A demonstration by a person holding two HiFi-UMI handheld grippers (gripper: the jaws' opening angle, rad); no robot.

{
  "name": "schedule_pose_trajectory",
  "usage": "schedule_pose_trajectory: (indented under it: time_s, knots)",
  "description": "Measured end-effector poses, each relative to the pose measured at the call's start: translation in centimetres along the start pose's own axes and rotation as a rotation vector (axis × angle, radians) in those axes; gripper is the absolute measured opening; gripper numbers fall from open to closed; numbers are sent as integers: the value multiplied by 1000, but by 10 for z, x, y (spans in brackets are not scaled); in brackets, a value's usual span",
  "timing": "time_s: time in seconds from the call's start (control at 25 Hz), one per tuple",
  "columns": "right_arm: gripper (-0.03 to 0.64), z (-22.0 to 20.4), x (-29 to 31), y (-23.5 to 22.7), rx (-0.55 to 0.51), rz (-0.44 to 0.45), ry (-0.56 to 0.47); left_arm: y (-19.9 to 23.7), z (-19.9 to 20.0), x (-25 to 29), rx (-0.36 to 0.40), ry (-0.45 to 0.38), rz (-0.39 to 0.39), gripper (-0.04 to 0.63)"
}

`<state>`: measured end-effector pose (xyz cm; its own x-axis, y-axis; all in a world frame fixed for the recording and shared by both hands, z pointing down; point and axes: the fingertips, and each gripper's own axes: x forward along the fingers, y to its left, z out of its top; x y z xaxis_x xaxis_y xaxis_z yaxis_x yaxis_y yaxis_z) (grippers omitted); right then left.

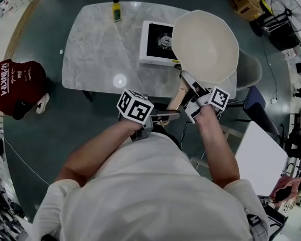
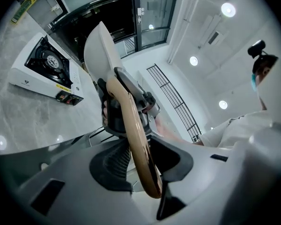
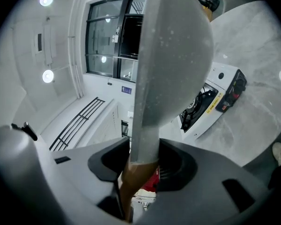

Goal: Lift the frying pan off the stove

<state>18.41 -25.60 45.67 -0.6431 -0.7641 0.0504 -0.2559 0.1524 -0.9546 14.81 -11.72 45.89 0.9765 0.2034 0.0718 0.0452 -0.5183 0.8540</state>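
Note:
A cream frying pan (image 1: 205,44) hangs in the air, tilted, to the right of and above the white gas stove (image 1: 158,41) on the marble table (image 1: 98,54). Its wooden handle (image 1: 180,98) points toward me. My right gripper (image 1: 190,92) is shut on the handle close to the pan. My left gripper (image 1: 165,115) is shut on the handle's near end. In the left gripper view the handle (image 2: 136,139) runs between the jaws up to the pan (image 2: 100,46), with the stove (image 2: 47,69) at left. The right gripper view shows the pan's grey underside (image 3: 173,46) above the stove (image 3: 210,102).
A yellow bottle (image 1: 116,9) stands at the table's far edge. A person in a red shirt (image 1: 15,84) crouches on the floor at left. A blue chair (image 1: 256,104) and a white table (image 1: 261,154) are at right, a fan (image 1: 286,6) beyond.

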Motion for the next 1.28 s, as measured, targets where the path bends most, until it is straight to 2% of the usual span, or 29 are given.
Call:
schedule_pose_trajectory:
  time_s: [0.28, 0.52, 1.28]
  knots:
    - [176, -32, -27, 16, 9, -13, -92, -26, -33, -19, 27, 84, -47, 141]
    - [176, -77, -46, 33, 0, -32, -136, -53, -74, -38, 40, 129, -83, 144]
    - [178, -79, -51, 36, -10, -34, -159, -60, -76, -44, 46, 156, -115, 144]
